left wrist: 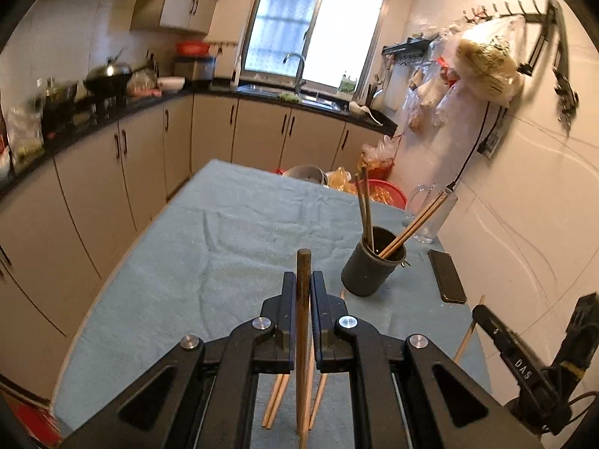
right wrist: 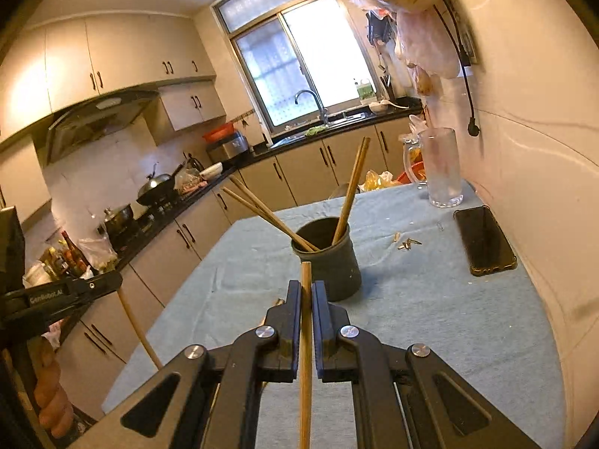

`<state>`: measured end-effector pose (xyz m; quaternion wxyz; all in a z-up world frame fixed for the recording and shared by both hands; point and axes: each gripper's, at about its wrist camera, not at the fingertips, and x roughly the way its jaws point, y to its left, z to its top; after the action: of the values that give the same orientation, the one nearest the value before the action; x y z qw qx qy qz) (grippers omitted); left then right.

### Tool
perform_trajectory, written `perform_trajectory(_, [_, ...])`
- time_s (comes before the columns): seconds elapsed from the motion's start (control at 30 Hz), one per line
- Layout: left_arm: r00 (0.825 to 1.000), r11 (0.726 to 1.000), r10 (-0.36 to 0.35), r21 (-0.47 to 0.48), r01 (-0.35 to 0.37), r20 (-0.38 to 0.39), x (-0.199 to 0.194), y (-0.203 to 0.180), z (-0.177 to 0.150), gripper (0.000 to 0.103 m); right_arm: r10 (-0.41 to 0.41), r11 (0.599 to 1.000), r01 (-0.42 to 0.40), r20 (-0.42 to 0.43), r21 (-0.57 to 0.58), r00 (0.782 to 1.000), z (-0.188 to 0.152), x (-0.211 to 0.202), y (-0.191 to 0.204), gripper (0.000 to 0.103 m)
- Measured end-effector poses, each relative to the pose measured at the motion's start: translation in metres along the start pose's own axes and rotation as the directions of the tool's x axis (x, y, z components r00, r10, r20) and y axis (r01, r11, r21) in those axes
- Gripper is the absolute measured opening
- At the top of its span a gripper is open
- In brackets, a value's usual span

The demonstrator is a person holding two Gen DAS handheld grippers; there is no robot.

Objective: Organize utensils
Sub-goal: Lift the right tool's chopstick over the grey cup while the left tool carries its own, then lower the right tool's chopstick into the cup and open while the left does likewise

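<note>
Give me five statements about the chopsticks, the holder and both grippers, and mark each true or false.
1. The left gripper is shut on a chopstick. True.
2. The right gripper is open and holds nothing. False: it is shut on a chopstick.
3. The dark holder already contains chopsticks. True.
4. The phone lies inside the holder. False: it lies flat on the cloth beside the wall.
5. The glass pitcher lies tipped over. False: it stands upright.
</note>
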<state>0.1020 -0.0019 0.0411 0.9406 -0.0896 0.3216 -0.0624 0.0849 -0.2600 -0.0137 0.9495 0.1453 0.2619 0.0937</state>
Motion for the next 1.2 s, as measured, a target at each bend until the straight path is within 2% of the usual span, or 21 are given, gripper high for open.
perform_trajectory(0.17, [0.996,0.997,0.040,0.061,-0.045,0.084,-0.021,-0.013,0.009,0.007,-0.010,1.000,0.011,0.065,-0.023,0.998,0.008,-0.023,0.010,0.007])
perform_trajectory(0.47, [0.987,0.996,-0.017,0.090,0.002,0.161,-0.037,-0.033,0.030,0.007,-0.015,1.000,0.019,0.131,-0.023,0.991,0.024,-0.039,0.014,0.007])
perform_trajectory(0.7, [0.970,0.987,-0.070,0.154,0.034,0.233,-0.028,-0.054,0.053,0.007,-0.015,0.999,0.024,0.186,-0.045,0.982,0.050,-0.047,0.017,0.007])
perform_trajectory(0.8, [0.964,0.986,-0.118,0.142,0.085,0.237,-0.017,-0.059,0.068,0.007,-0.011,0.998,0.023,0.220,-0.052,0.975,0.066,-0.051,0.017,0.007])
perform_trajectory(0.93, [0.951,0.985,-0.142,0.136,0.107,0.275,0.000,-0.069,0.092,0.007,-0.025,0.998,0.039,0.268,-0.048,0.963,0.092,-0.053,0.016,0.007])
perform_trajectory(1.07, [0.952,0.985,-0.161,0.109,0.137,0.261,0.023,-0.076,0.107,0.007,-0.062,0.997,0.073,0.312,-0.021,0.948,0.116,-0.048,0.014,0.007])
perform_trajectory(1.2, [0.943,0.987,-0.149,0.102,0.124,0.297,0.038,-0.084,0.111,0.007,-0.069,0.997,0.073,0.349,0.002,0.935,0.137,-0.037,0.012,0.007])
